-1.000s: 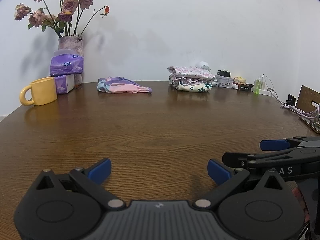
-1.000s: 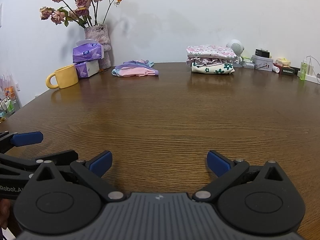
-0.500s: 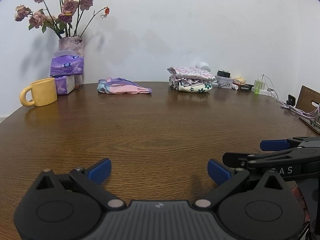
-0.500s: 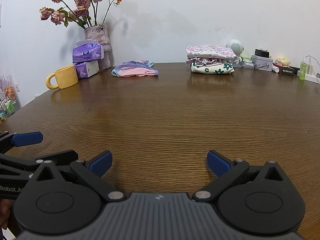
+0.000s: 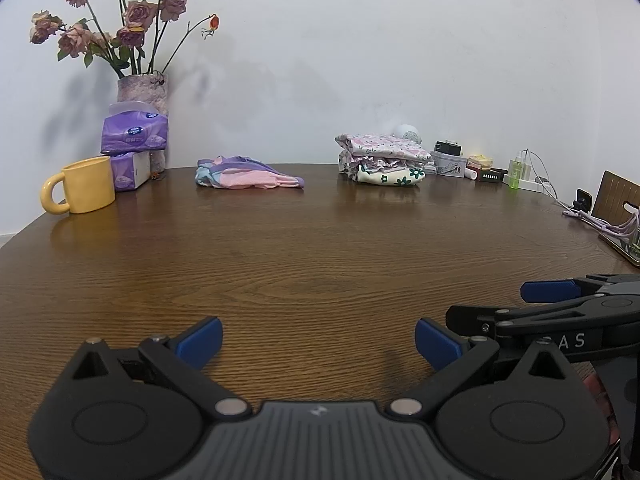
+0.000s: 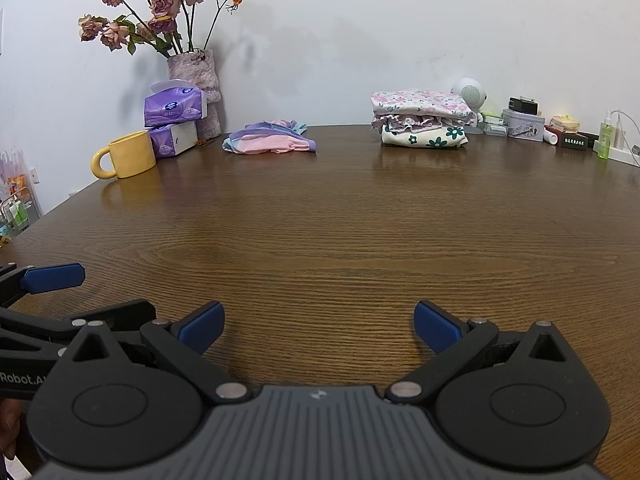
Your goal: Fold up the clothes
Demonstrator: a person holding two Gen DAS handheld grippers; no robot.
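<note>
A crumpled pink, purple and light-blue garment point(image 5: 248, 178) point(image 6: 270, 143) lies at the far side of the brown wooden table point(image 5: 312, 248) point(image 6: 340, 220). To its right stands a stack of folded floral clothes point(image 5: 382, 160) point(image 6: 420, 118). My left gripper point(image 5: 318, 342) is open over the near table edge, nothing between its blue pads. My right gripper point(image 6: 318, 326) is open too and holds nothing. Each gripper shows at the side of the other's view. Both are far from the clothes.
A yellow mug point(image 5: 82, 190) point(image 6: 126, 155), purple tissue packs point(image 5: 134, 134) point(image 6: 174, 104) and a vase of dried roses point(image 5: 142, 92) point(image 6: 196, 80) stand at the far left. Small boxes and bottles point(image 5: 484, 170) point(image 6: 560, 132) and cables point(image 5: 600, 220) line the far right.
</note>
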